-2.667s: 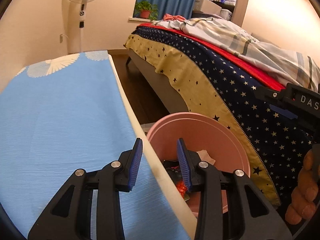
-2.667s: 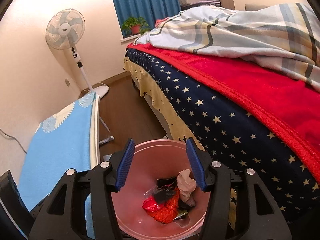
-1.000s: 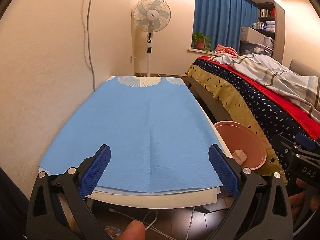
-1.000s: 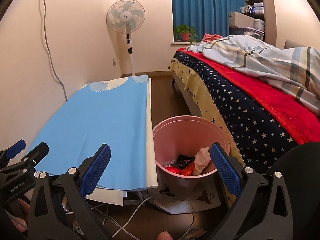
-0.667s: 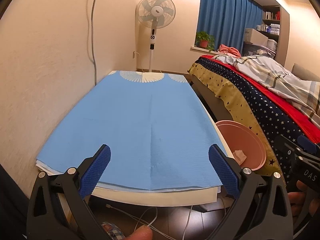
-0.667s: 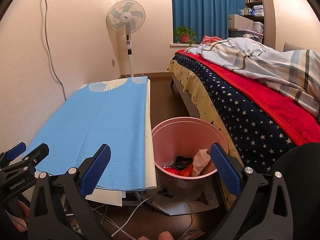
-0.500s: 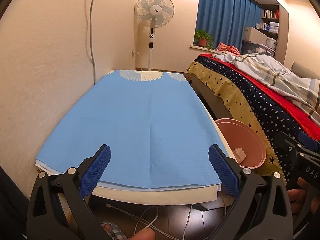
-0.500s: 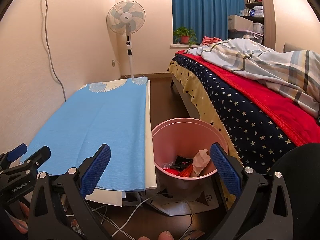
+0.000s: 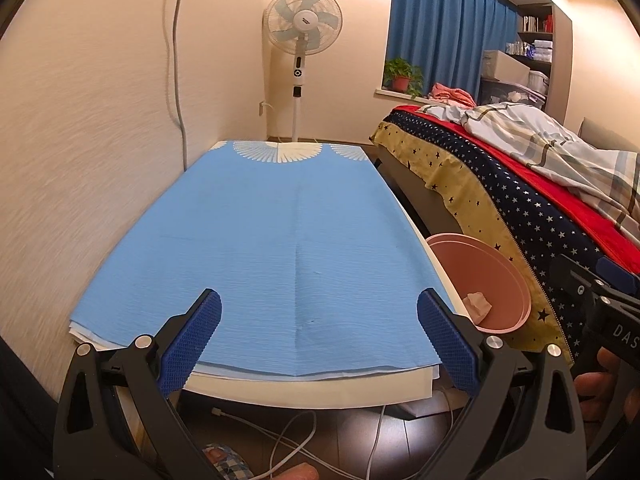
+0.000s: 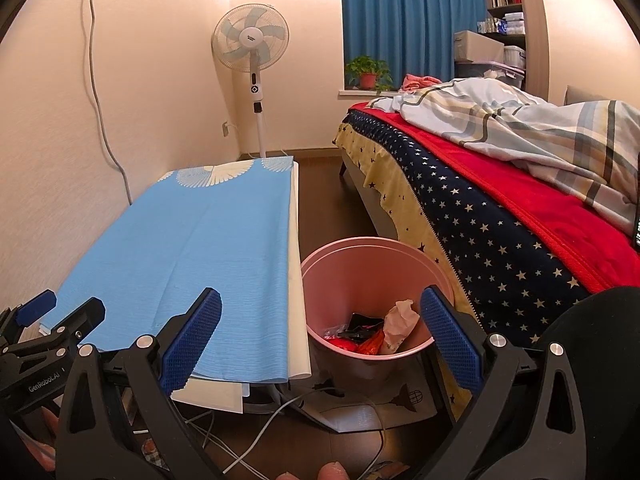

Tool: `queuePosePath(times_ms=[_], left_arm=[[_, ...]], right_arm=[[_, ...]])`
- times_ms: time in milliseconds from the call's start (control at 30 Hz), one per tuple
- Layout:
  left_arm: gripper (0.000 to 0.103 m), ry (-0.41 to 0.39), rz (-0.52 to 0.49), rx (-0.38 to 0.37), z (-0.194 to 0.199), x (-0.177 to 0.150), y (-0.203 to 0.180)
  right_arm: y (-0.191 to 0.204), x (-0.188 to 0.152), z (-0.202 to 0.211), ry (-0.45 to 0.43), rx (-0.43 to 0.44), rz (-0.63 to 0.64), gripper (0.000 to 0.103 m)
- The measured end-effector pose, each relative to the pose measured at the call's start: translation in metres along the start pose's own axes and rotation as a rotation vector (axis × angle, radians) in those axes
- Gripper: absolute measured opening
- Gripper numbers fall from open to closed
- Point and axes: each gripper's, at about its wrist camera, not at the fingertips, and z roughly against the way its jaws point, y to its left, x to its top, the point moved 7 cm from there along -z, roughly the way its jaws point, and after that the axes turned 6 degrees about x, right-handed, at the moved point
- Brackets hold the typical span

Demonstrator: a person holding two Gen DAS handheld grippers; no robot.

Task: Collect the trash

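A pink bin (image 10: 372,272) stands on the floor between the table and the bed; it holds red and black wrappers (image 10: 356,336) and a crumpled tissue (image 10: 398,318). In the left wrist view the pink bin (image 9: 486,276) shows at the right with the tissue (image 9: 477,304) inside. My left gripper (image 9: 319,338) is wide open and empty, held before the near edge of the blue tablecloth (image 9: 276,240). My right gripper (image 10: 320,338) is also wide open and empty, back from the bin. The blue tablecloth (image 10: 188,248) carries no trash.
A bed with a starred cover (image 10: 480,224) lies to the right. A standing fan (image 9: 302,36) and blue curtains (image 9: 444,48) are at the far wall. White cables (image 10: 256,436) trail on the dark floor under the table. A person's toes (image 10: 332,470) show at the bottom.
Both grippers pulled back from over the bin and opened wide. In the last second the views barely shift.
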Motion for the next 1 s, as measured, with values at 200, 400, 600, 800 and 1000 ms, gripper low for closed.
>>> queuePosePath(times_ms=[200,400,600,800,1000], left_arm=[[0.095,-0.002,-0.001,-0.003,0.0013,-0.0007,-0.0017],[0.095,-0.002,-0.001,-0.003,0.0023,-0.001,-0.0019],[0.095,-0.002,-0.003,-0.003,0.0028,-0.0014,-0.0029],[0.095,-0.001,-0.005,-0.007,0.0036,-0.0014,-0.0039],[0.095,0.004,-0.01,-0.013,0.003,-0.0032,-0.0057]], right_arm=[[0.0003,0.0001,0.0001,-0.001,0.001,0.0,0.098],[0.0004,-0.0001,0.0001,-0.001,0.0,-0.001,0.098],[-0.0004,-0.0003,0.0005,-0.001,-0.001,0.0,0.098],[0.0,-0.0001,0.0007,-0.002,-0.004,0.005,0.098],[-0.0004,0.0002,0.002,-0.003,-0.006,0.001,0.098]])
